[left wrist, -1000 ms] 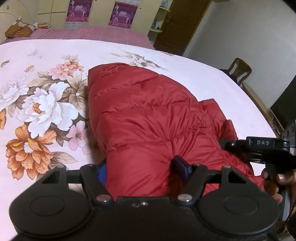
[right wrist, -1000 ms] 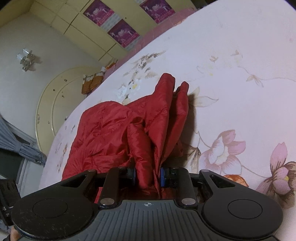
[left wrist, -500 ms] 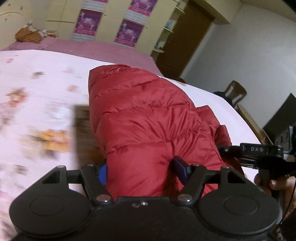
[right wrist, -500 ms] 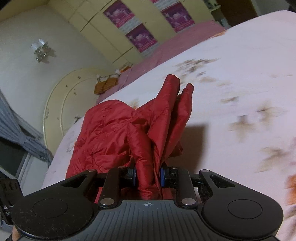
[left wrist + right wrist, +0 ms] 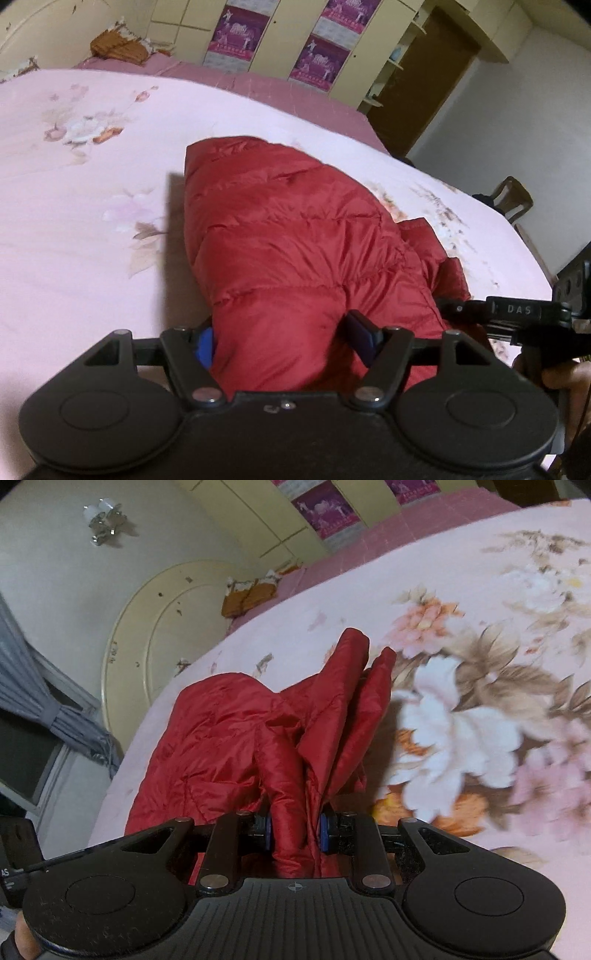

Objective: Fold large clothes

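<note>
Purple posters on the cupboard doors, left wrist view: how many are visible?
3: one poster at top centre, one lower to its right, one above that, cut by the frame edge. More may be hidden.

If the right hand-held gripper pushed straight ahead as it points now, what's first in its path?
The red puffer jacket itself: the right hand-held gripper is already clamped on a fold, with more bunched fabric directly ahead. Beyond that, probably the floral bedspread.

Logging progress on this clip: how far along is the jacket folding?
Done: the red jacket already looks doubled into a compact bundle. In hand: the left gripper clamps its thick end and the right gripper pinches a bunched edge, both holding it over the floral bedspread. Left: laying it flat, any last fold, and letting go.
</note>
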### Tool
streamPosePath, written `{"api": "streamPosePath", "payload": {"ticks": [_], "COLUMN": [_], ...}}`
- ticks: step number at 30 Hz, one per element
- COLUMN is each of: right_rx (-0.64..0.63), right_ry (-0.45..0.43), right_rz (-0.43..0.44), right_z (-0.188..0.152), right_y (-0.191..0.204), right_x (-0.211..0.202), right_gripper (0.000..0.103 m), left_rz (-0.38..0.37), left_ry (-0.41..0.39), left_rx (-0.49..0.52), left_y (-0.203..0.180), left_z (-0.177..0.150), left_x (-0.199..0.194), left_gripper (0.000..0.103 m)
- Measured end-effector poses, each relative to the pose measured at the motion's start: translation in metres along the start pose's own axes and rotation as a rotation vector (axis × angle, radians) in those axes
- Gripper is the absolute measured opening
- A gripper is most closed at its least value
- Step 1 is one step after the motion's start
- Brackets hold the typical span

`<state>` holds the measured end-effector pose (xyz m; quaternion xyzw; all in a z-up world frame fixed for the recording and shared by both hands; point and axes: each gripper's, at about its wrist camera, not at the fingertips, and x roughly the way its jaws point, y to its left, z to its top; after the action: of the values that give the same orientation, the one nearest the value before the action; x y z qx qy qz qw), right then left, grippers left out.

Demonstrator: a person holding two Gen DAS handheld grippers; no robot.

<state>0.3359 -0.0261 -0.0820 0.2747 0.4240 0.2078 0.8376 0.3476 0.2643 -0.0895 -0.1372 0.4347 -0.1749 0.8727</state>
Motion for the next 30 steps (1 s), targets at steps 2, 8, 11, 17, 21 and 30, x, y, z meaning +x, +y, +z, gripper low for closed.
{"api": "streamPosePath", "payload": {"ticks": [2, 8, 11, 17, 21, 30], "right_rx": [0.023, 0.068, 0.094, 0.119, -0.022, -0.139], "right_ry": [0.0, -0.013, -0.018, -0.099, -0.148, -0.055], "right_rz": [-0.016, -0.025, -0.014, -0.043, -0.055, -0.269], "right_z": [-0.002, -0.005, -0.005, -0.001, 0.008, 0.001], "right_y": [-0.004, -0.013, -0.021, -0.024, 0.005, 0.005], "right_x": [0.008, 0.011, 0.009, -0.032, -0.047, 0.005], "right_gripper": [0.022, 0.023, 0.023, 0.041, 0.008, 0.008], "left_rz": [-0.022, -0.046, -0.055, -0.062, -0.083, -0.083], "left_ry": [0.003, -0.02, -0.019, -0.073, -0.163, -0.059], "left_rx": [-0.013, -0.026, -0.043, -0.069, -0.018, 0.063], "left_y": [0.007, 0.013, 0.022, 0.046, 0.041, 0.03], "left_z": [-0.003, -0.005, -0.008, -0.011, 0.009, 0.03], "left_x": [0.003, 0.011, 0.009, -0.027, -0.042, 0.025], "left_gripper": [0.069, 0.075, 0.082, 0.066, 0.063, 0.062]}}
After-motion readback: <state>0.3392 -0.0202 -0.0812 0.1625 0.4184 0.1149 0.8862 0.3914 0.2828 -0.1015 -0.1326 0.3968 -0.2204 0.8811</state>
